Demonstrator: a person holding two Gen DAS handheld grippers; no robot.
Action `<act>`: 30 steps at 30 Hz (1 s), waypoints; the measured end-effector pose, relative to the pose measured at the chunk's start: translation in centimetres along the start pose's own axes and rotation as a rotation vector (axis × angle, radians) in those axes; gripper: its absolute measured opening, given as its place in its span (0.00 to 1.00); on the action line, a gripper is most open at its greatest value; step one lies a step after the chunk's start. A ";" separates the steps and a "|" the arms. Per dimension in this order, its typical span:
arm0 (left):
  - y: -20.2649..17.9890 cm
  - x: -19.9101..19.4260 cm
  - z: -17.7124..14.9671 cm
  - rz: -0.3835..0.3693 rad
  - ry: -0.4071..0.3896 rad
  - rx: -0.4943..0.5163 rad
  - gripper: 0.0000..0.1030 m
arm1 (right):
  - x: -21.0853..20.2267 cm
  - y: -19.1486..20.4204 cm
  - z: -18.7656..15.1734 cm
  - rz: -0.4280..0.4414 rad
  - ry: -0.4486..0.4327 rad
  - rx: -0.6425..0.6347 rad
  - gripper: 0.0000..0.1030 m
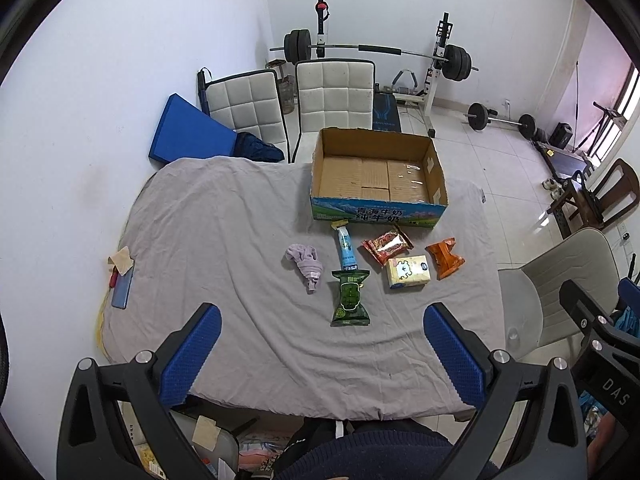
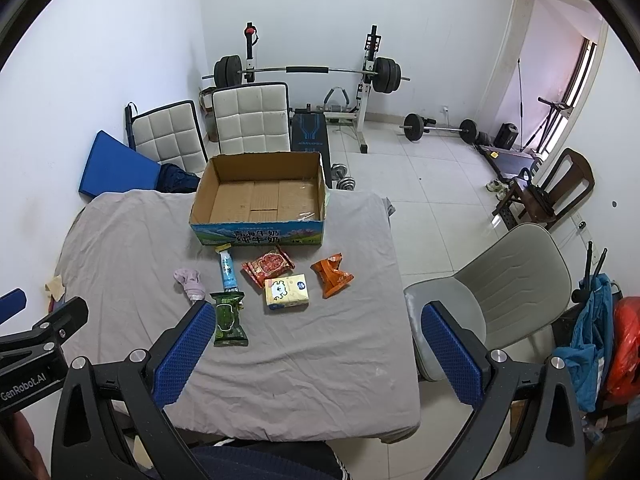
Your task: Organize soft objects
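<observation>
An open cardboard box stands empty at the far side of the grey-clothed table. In front of it lie a lilac cloth bundle, a blue tube, a green packet, a red snack bag, a yellow tissue pack and an orange bag. My left gripper is open and empty, near the table's front. My right gripper is open and empty, above the table's right front.
A phone and a tan note lie at the table's left edge. Two white padded chairs stand behind the table, a grey chair at its right. A barbell rack stands by the back wall.
</observation>
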State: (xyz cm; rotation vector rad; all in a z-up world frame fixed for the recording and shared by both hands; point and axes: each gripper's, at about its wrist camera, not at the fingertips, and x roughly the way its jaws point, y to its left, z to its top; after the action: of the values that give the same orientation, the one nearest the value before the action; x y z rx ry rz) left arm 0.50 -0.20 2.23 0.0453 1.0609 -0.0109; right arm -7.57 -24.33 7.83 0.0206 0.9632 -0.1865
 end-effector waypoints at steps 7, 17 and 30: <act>0.1 0.1 0.0 -0.001 -0.002 0.000 1.00 | -0.2 0.0 0.2 -0.001 0.000 0.000 1.00; -0.2 0.0 0.3 -0.004 0.002 0.005 1.00 | -0.4 0.1 0.7 0.000 -0.004 0.000 1.00; -0.9 -0.5 0.3 -0.006 -0.005 0.016 1.00 | -0.8 -0.4 1.0 0.006 -0.010 0.004 1.00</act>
State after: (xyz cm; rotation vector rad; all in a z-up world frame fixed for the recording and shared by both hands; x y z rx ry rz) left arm 0.47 -1.13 2.74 0.0561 1.0557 -0.0251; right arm -7.27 -24.73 9.12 0.0262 0.9527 -0.1829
